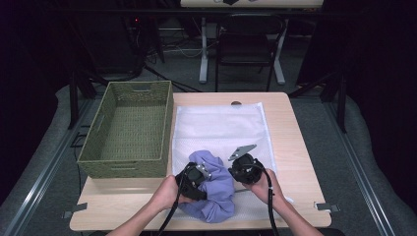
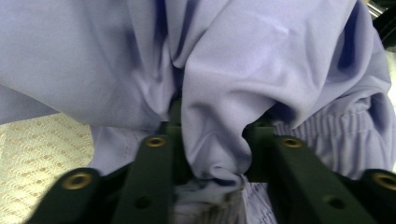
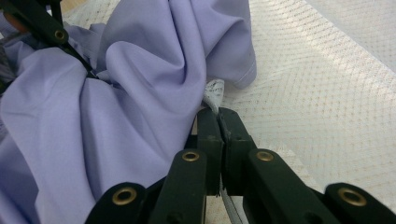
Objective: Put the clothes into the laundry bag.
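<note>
Lilac garment (image 1: pixel 216 189) sits bunched on the white mesh bag (image 1: pixel 221 125), between the two grippers, at the near edge of the table (image 1: pixel 290 147). Left gripper (image 1: pixel 194 177) is on the garment's left side, the person's left hand (image 1: pixel 169 191) behind it. In the left gripper view its jaws stand partly apart with a thick fold of the lilac garment (image 2: pixel 210 140) hanging down between them; the fold fills the gap, but whether the pads actually press it: cannot tell. Right gripper (image 1: pixel 244 168) is on the garment's right side, held by the right hand (image 1: pixel 263 186), grey plate on top. In the right gripper view its jaws are closed together on a thin edge of the mesh bag (image 3: pixel 327 93), the netting edge poking out just above the tips (image 3: pixel 214 91); the garment (image 3: pixel 140 93) lies just left of those jaws, draped against them. Left gripper's jaw (image 3: pixel 42 23) shows at the far top left of that view, at the cloth. Green woven basket (image 1: pixel 128 128) stands beyond the left gripper, just beside the bag's left edge, apart from the garment
</note>
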A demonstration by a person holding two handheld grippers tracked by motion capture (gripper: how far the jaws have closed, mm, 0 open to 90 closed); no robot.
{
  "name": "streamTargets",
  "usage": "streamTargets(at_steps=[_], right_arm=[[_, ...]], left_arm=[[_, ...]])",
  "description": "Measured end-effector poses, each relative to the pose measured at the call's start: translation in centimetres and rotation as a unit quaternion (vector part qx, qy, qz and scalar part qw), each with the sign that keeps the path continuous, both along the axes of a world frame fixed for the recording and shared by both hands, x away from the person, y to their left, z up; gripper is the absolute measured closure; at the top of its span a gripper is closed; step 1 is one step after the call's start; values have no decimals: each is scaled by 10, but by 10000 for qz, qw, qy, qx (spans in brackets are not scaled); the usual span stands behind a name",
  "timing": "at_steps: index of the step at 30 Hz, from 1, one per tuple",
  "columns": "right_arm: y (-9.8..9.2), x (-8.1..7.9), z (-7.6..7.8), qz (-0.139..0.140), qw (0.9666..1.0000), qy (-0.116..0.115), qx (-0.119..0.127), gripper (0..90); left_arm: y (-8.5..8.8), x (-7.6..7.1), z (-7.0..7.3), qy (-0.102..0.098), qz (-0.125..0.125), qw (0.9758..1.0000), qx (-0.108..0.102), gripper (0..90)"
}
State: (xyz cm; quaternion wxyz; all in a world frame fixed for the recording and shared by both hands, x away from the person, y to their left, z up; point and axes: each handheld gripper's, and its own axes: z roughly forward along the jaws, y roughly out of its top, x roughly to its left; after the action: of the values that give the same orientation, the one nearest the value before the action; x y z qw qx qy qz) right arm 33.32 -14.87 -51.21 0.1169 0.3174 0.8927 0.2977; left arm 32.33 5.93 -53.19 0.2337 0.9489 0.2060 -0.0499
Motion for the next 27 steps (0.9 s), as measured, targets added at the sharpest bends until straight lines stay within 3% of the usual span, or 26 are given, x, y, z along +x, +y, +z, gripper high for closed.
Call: streamTargets(at_steps=[3,5,9,13,15,17,20,21,22,25,27], right_arm=[[0,0,0,-4,10000,7,4,887],[0,-1,1,2,10000,6,8,887],[-1,0,3,-9,10000,-4,30,887],[-1,0,4,-17,10000,8,20,887],[0,1,4,-27,10000,12,16,887],[1,3,5,-26,10000,-6,17,887],[2,3,4,-49,10000,26,9,888],[3,2,5,-18,10000,16,-6,889],[3,2,5,-18,10000,16,-6,889],[4,0,8,-21,10000,-13,50,890],[5,-1,12,20,10000,-42,88,890]], left_arm=[[2,-3,8,-102,100,9999,87,433],[4,-5,15,-172,147,9997,38,355],[6,-10,33,-436,214,9986,-187,260],[-2,-12,45,-672,256,9965,-430,253],[-9,-9,43,-768,232,9960,-399,295],[-14,-4,36,-717,224,9965,-365,354],[-20,-2,19,-615,131,9977,-260,526],[-22,-2,14,-592,108,9979,-249,633],[-23,-3,10,-607,86,9979,-225,633],[-25,-4,7,-753,134,9969,-191,796],[-24,-4,11,-919,276,9952,-196,846]])
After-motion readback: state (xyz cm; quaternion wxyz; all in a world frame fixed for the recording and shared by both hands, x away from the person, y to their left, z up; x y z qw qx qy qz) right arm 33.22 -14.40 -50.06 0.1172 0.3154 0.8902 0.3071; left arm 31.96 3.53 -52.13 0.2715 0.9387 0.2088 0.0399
